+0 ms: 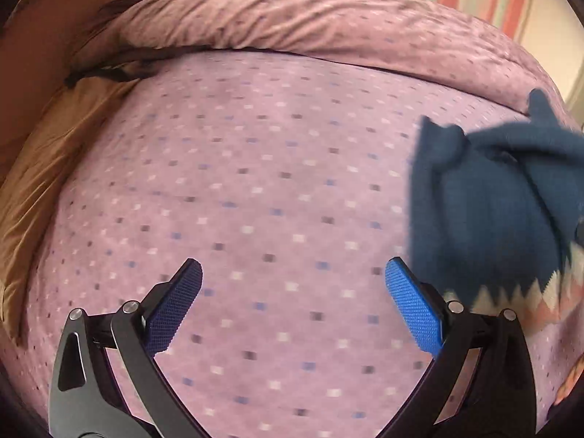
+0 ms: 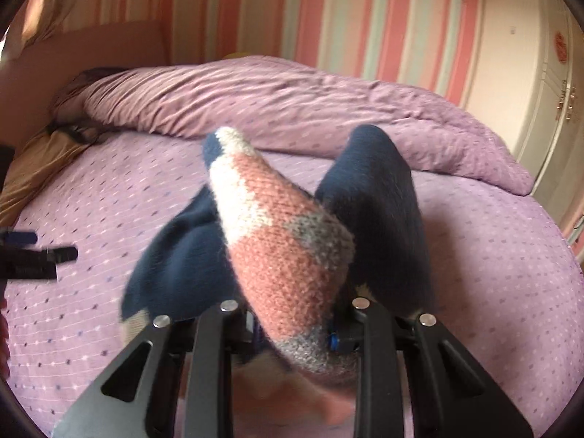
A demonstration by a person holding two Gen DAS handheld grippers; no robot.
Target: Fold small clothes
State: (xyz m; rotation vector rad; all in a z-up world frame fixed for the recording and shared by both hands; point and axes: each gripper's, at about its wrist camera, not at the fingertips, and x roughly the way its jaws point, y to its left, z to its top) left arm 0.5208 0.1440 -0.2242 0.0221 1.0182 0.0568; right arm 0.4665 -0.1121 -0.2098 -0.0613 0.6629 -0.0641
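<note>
- My left gripper [image 1: 294, 303] hangs over the purple bedsheet [image 1: 255, 200] with its blue pads [image 1: 414, 314] spread wide and nothing between them.
- My right gripper [image 2: 292, 328] is pinching the knitted garment [image 2: 281, 241]; its fingertips are buried in the wool, so only the black arms show.
- Only the right wrist view shows the pink, white and grey knit panel bunched up above the fingers, with navy parts flopping to either side, lifted off the sheet.
- The left wrist view catches the same garment [image 1: 485, 200] from the side: mostly navy, with a zigzag border low down, blurred, just beside my left gripper's right-hand pad.
- The right wrist view also shows my left gripper [image 2: 36, 255] at its left edge, well apart from the garment.
- A rumpled purple duvet [image 2: 292, 102] lies along the far side of the bed; an orange-brown cloth [image 1: 47, 168] borders the left.
- Bare sheet stretches between the duvet and both grippers.
- A striped wall [image 2: 292, 11] stands behind the bed.
</note>
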